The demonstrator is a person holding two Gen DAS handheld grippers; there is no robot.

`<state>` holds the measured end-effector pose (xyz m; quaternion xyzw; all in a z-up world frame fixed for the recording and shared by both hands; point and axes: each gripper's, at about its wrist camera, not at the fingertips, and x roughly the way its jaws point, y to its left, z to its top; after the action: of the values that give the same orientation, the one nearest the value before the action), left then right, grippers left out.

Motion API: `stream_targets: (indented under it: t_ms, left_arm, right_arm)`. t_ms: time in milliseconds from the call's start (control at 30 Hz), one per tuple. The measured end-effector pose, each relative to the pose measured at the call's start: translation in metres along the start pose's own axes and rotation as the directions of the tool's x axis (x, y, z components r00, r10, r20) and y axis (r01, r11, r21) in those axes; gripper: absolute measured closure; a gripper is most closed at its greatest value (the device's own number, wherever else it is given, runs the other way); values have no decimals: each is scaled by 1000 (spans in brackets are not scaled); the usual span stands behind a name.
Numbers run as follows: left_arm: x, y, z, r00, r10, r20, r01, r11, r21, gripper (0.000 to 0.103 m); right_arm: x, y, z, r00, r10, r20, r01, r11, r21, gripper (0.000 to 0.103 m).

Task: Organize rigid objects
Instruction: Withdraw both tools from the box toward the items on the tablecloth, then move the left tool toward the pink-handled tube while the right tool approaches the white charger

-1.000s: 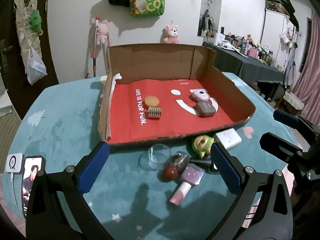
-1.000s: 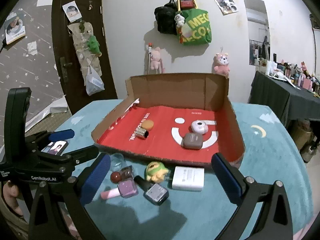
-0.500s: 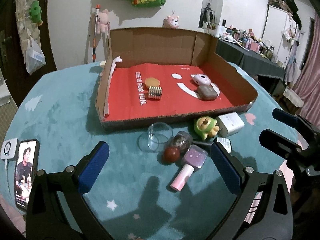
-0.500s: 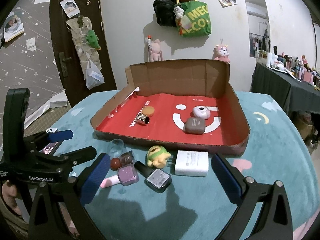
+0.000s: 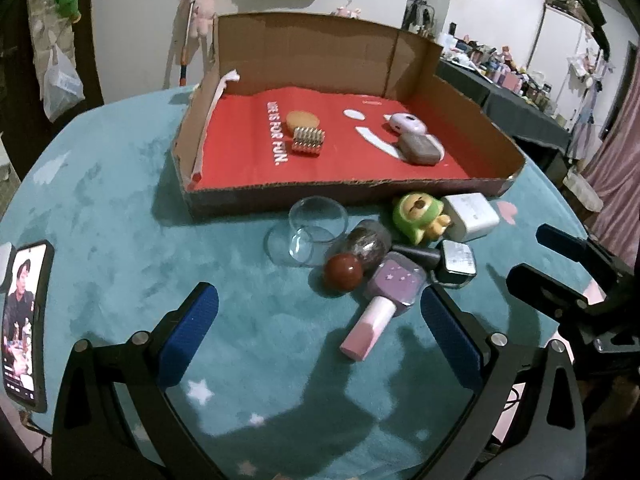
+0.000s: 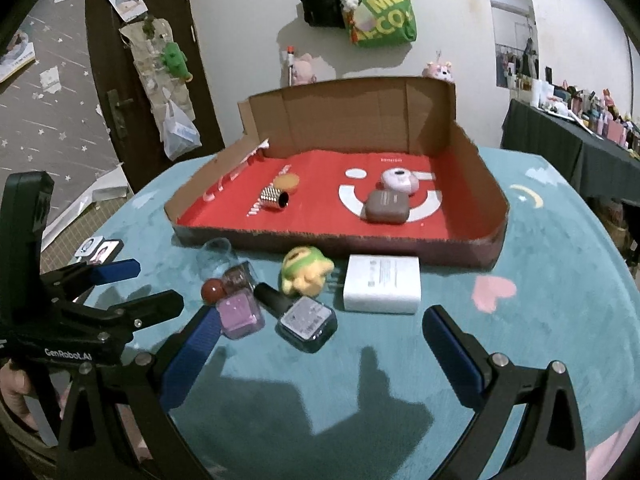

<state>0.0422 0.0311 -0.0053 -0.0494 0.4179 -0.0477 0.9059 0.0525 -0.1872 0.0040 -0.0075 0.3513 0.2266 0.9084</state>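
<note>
A cardboard box [image 5: 224,200] [image 6: 460,258] with a red floor holds a round orange disc [image 5: 303,120], a metal cylinder [image 5: 308,142], a pink case [image 5: 406,124] and a brown case [image 6: 386,207]. In front of it lie a glass cup [image 5: 316,220], a dark bottle with a red cap [image 5: 344,272], a purple nail polish [image 5: 396,284], a grey nail polish [image 6: 306,318], a green toy [image 6: 306,268] and a white charger [image 6: 382,284]. My left gripper [image 5: 318,336] is open just short of the polishes. My right gripper [image 6: 320,354] is open too, near the grey polish.
A phone [image 5: 24,320] with a lit screen lies at the table's left edge. The round table wears a teal cloth [image 6: 540,320]. A dark side table [image 6: 560,136] crowded with small bottles stands at the right, and bags hang on the wall behind.
Both grippers have tilted down and come closer to the loose objects, which now sit lower and larger in both views. Nothing on the table has moved.
</note>
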Motion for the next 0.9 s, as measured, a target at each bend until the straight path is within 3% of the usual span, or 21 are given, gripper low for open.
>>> stream_targets:
  t_ms: [667, 900]
  left_arm:
    - [28, -17, -5, 996, -73, -54, 75, 997, 31, 1]
    - [38, -29, -7, 993, -89, -74, 94, 994, 62, 11]
  right_arm:
    - [29, -21, -9, 996, -36, -80, 40, 998, 44, 5]
    - [38, -38, 0, 990, -116, -85, 120, 992, 47, 7]
